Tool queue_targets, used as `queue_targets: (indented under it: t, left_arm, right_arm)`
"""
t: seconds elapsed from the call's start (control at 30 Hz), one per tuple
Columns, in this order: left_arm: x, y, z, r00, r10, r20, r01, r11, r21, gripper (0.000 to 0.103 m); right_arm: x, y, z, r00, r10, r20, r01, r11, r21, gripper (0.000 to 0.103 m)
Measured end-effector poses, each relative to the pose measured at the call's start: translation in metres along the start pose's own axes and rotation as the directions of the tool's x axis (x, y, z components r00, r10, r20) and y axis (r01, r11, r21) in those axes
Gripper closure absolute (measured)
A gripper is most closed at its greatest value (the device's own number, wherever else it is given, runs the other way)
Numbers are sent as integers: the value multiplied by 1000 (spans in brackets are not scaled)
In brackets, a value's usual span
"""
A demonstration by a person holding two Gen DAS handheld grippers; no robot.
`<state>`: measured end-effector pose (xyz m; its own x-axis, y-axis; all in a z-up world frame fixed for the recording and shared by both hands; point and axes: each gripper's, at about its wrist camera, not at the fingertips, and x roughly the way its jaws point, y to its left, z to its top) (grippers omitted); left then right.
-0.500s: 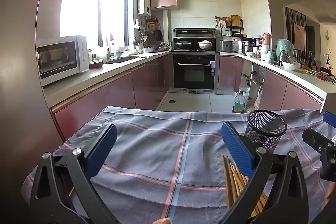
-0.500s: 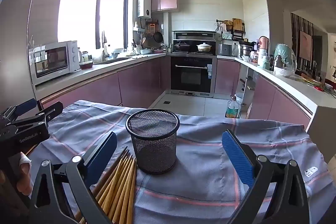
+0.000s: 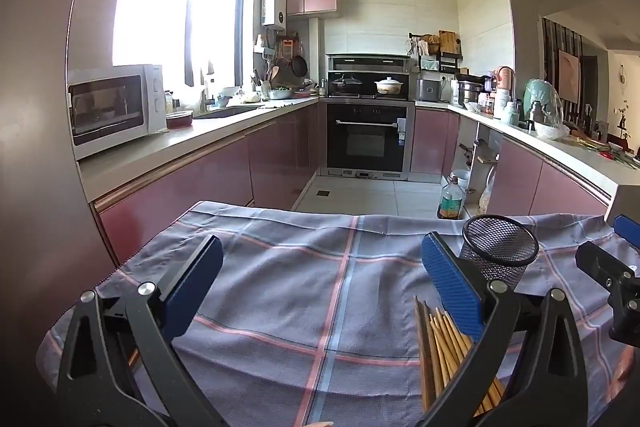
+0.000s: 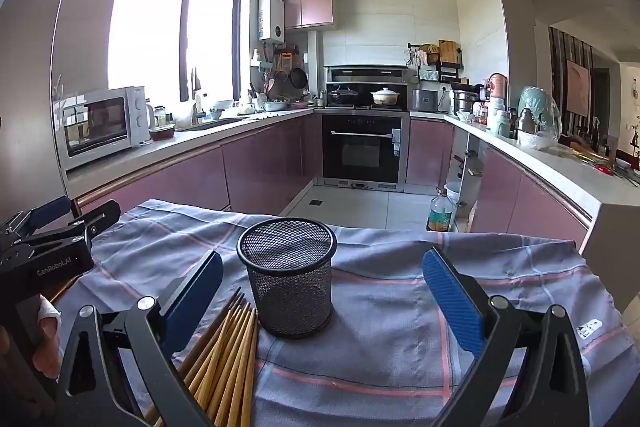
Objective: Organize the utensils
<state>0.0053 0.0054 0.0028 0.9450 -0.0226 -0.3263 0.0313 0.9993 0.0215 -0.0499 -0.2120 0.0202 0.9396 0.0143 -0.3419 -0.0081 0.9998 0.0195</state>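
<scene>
While both grippers gape: one mesh cup (image 4: 289,277); chopsticks (image 4: 226,355) uncountable.

The chopsticks (image 4: 224,359) run off the bottom edge, lower ends unseen.

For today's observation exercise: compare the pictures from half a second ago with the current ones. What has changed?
Almost nothing. Both views sit slightly higher, no more. The left hand-held gripper and right hand-held gripper remain open and empty. The bundle of wooden chopsticks still lies on the checked grey cloth beside the upright black mesh cup.
</scene>
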Motion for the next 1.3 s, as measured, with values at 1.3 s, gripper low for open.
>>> queue_targets:
  t: [1.3]
  left_arm:
    - [-14, -1, 6, 997, -10, 77, 12, 1000, -22, 5]
  right_arm:
    - [-2, -9, 8, 999, 6, 41, -7, 1000, 22, 6]
